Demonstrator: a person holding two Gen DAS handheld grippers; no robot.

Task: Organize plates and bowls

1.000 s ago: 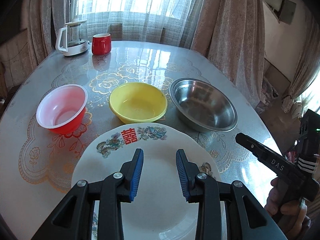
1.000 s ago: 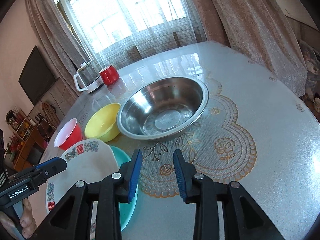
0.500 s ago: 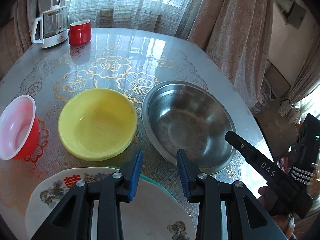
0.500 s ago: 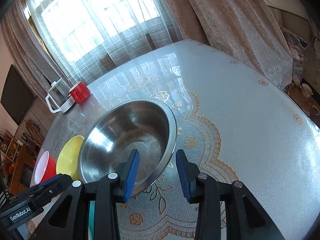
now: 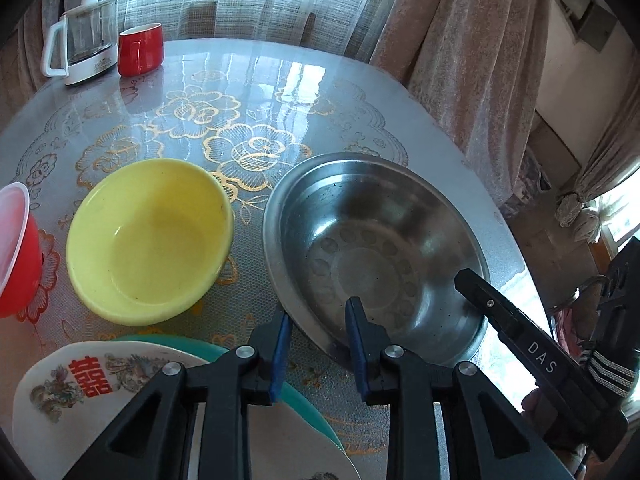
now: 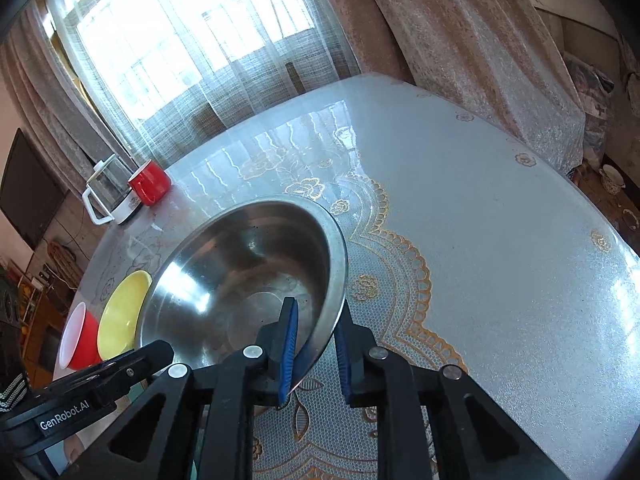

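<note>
Both tools are seen at the near rim of the steel basin [image 5: 376, 248], which rests on the worktop [image 5: 240, 80]. The right tool [image 6: 314, 344] is set astride the basin's rim: one blue pad [image 6: 289, 344] lies inside the basin, the other outside, and the jaws are closing on the rim, nearly together; whether the pads already press on the metal cannot be told. The left tool [image 5: 318, 344] is likewise placed over the rim further along, with one pad inside the basin and one outside; its jaws are closing too, yet a clear gap is seen between each pad and the metal. To the left of the left tool a yellow bowl [image 5: 150, 240] stands just beside the basin, and beyond it a red bowl with a white inside [image 5: 16, 252] is seen at the picture's edge. Beneath the left tool a white patterned plate [image 5: 92, 384] lies on a teal plate [image 5: 304, 404]. Far ahead, a glass kettle [image 5: 82, 46] and a red mug [image 5: 141, 49] stand side by side.
</note>
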